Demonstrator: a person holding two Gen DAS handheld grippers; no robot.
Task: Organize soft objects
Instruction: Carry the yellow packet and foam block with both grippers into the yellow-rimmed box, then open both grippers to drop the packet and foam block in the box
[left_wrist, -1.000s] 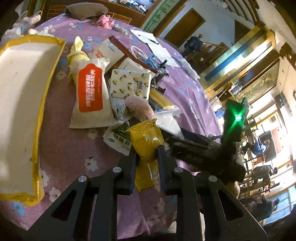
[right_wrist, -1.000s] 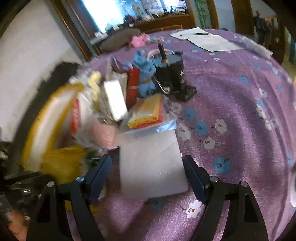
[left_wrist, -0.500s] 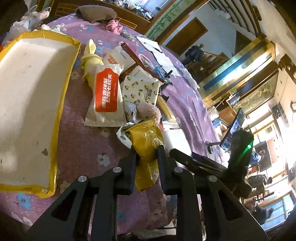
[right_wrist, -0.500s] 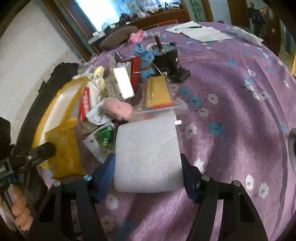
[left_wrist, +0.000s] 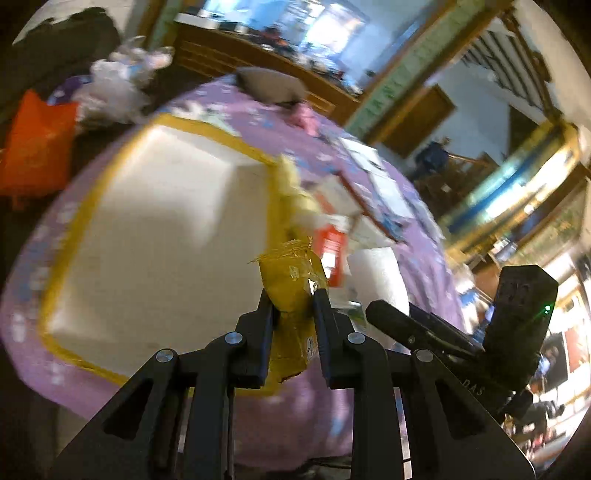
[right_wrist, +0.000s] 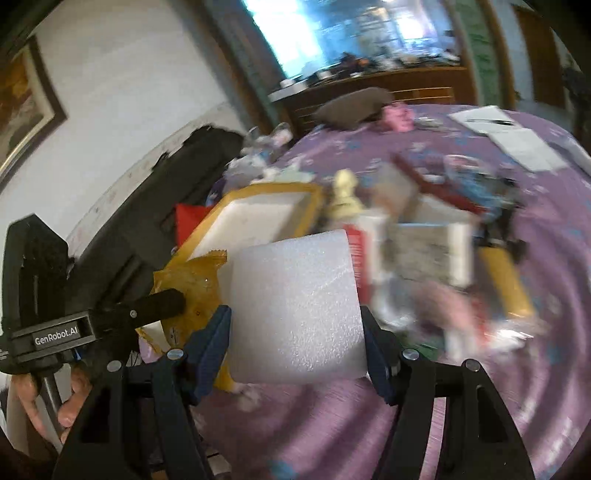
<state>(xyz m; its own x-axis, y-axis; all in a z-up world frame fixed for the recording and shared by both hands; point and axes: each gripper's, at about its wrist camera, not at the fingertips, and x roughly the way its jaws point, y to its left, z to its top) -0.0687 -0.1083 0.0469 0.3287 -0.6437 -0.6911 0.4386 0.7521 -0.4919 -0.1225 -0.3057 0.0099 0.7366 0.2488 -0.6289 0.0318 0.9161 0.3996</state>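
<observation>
My left gripper (left_wrist: 293, 299) is shut on a yellow snack packet (left_wrist: 290, 280) and holds it in the air at the near right edge of the white foam tray with a yellow rim (left_wrist: 88, 221). My right gripper (right_wrist: 295, 321) is shut on a white foam block (right_wrist: 295, 310), lifted off the table. The block also shows in the left wrist view (left_wrist: 376, 273), and the packet (right_wrist: 188, 277) and tray (right_wrist: 255, 221) in the right wrist view. The left gripper body (right_wrist: 55, 332) sits to the left of the block.
A pile of soft packets, a red-and-white pouch (right_wrist: 360, 254), a pale yellow plush (right_wrist: 343, 199) and boxes lies mid-table on the purple floral cloth (right_wrist: 554, 369). A grey cushion (right_wrist: 351, 107) and papers (right_wrist: 513, 136) are at the far side. An orange bag (left_wrist: 33, 155) sits beyond the tray.
Both grippers have lifted and swung left toward the tray, carrying the yellow packet and the foam block. The views are motion-blurred now.
</observation>
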